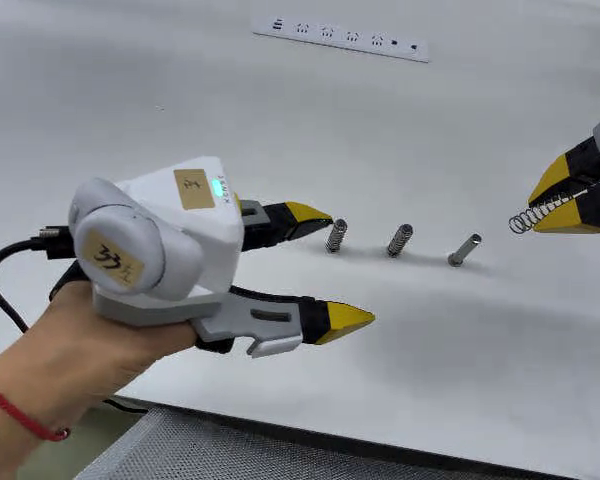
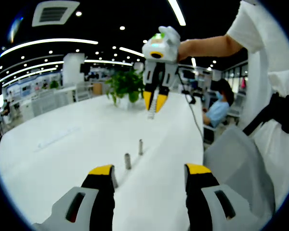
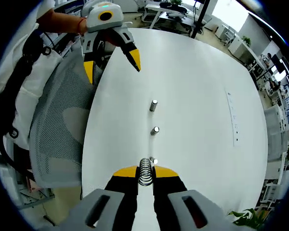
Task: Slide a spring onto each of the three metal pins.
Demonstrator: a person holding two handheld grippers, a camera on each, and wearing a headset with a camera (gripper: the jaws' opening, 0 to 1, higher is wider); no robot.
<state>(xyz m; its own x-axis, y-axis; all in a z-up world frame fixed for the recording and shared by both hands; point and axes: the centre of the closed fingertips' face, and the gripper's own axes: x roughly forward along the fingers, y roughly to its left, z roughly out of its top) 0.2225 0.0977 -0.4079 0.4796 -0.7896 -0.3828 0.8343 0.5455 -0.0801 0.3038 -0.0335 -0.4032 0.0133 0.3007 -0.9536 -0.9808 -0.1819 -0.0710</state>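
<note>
While your right gripper (image 3: 147,172) pinches a spring (image 1: 538,212) near the bare pin (image 1: 464,249), your left gripper (image 1: 345,266) hovers wide-jawed beside the two sprung pins (image 1: 336,235)

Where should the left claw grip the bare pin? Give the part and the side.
Low on the shaft of the bare pin, near the table, coming in level from the person's side. It stands upright, at the end of a row with two sprung pins, and its top must stay free for the spring in the right claw.
</note>
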